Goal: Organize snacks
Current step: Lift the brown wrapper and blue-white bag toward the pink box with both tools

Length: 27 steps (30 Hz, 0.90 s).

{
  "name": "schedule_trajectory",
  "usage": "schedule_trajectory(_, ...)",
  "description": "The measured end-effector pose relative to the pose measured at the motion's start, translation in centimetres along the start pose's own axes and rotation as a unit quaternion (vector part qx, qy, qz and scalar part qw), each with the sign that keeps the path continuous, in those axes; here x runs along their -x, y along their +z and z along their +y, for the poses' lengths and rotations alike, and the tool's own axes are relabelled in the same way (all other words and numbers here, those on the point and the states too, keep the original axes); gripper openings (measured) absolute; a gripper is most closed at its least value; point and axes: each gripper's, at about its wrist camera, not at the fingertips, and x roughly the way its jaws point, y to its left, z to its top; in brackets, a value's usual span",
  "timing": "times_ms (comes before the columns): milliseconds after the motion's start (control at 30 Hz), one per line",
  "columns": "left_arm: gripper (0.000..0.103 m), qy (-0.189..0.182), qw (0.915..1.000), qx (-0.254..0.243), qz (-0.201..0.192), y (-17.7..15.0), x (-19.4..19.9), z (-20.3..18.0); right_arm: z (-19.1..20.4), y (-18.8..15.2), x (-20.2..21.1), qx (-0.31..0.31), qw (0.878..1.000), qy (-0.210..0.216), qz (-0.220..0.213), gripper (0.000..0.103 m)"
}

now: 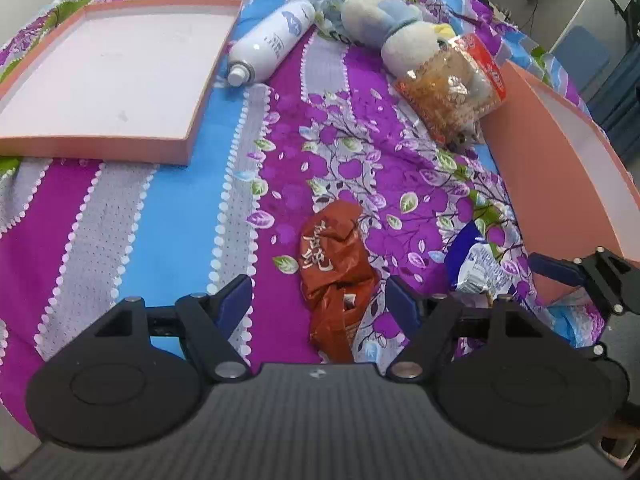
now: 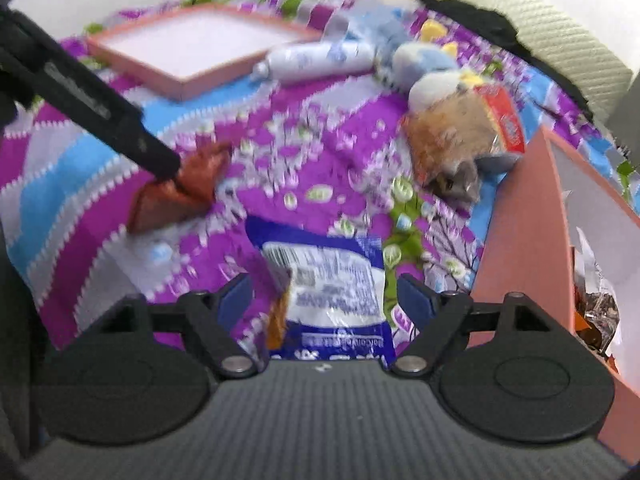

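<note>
Fingers (image 1: pixel 236 296) of the left gripper (image 1: pixel 320 296) are standing wide apart and released, gripping nothing. A crumpled orange-brown snack packet (image 1: pixel 338 276) is lying on the bedspread (image 1: pixel 180 220) in the gap between them, nearer the right-hand finger, touching neither pad as far as the view shows. Its long axis is running away from the camera, along the line of the fingers, with one end reaching in toward the gripper's body.

Over on the right gripper (image 2: pixel 326 292), the fingers (image 2: pixel 416 298) are likewise spread and released. A blue and white snack packet (image 2: pixel 332 288) is lying flat between them, its long axis also pointing away from the camera, its near end tucked under the gripper's body. This view is blurring, so contact with the pads cannot be told.

Just to the right, a salmon-pink box (image 2: pixel 524 240) is standing, with wrapped snacks showing inside. Farther off, a clear bag of golden snacks (image 1: pixel 452 88) is leaning against a grey and blue plush toy (image 1: pixel 384 20). Beside it a white spray can (image 1: pixel 272 42) is lying on its side, nozzle toward the camera. At the far left, a shallow pink lid (image 1: pixel 108 80) is resting open side up.
</note>
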Motion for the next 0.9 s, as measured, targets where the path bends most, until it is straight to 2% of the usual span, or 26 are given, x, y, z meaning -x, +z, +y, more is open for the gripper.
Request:
schedule_trajectory(133,0.077,-0.006,0.9999,-0.005,0.006,-0.1,-0.8,-0.3,-0.1,-0.6,-1.4,0.002,0.999,-0.015,0.028,0.081)
schedule_trajectory(267,0.076,-0.004,0.9998,-0.012,0.018,-0.2,-2.0,-0.9,-0.5,-1.0,-2.3,-0.022,0.999,-0.007,0.036,0.08)
schedule_trajectory(433,0.076,-0.005,0.9994,-0.025,0.023,-0.1,-2.9,-1.6,-2.3,-1.4,-3.1,-0.114,0.992,0.032,0.049,0.076)
schedule_trajectory(500,0.076,-0.002,0.9991,-0.035,0.024,0.0,-3.1,-1.9,-2.3,-1.4,-3.0,-0.123,0.991,0.032,0.052,0.074)
schedule_trajectory(567,0.074,-0.003,0.9988,-0.04,0.028,0.0,-3.5,-2.1,-2.0,-1.3,-2.9,-0.123,0.991,0.03,0.052,0.066)
schedule_trajectory(600,0.07,-0.004,0.9987,-0.041,0.031,0.0,-3.7,-2.2,-2.1,-1.3,-2.8,-0.125,0.99,0.028,0.051,0.062)
schedule_trajectory(667,0.068,-0.002,0.9985,-0.045,0.032,-0.1,-4.2,-2.4,-2.4,-1.2,-2.5,-0.138,0.989,0.024,0.049,0.051)
schedule_trajectory(767,0.061,0.011,0.9982,-0.054,0.024,-0.2,-4.8,-3.0,-2.9,-1.2,-2.0,-0.158,0.986,0.02,0.043,0.042)
schedule_trajectory(800,0.055,0.015,0.998,-0.057,0.023,-0.2,-4.9,-3.2,-3.0,-1.3,-1.8,-0.162,0.986,0.018,0.041,0.041)
schedule_trajectory(900,0.051,0.017,0.9975,-0.066,0.019,0.0,-4.9,-3.7,-2.9,-1.4,-0.9,-0.179,0.983,0.016,0.034,0.04)
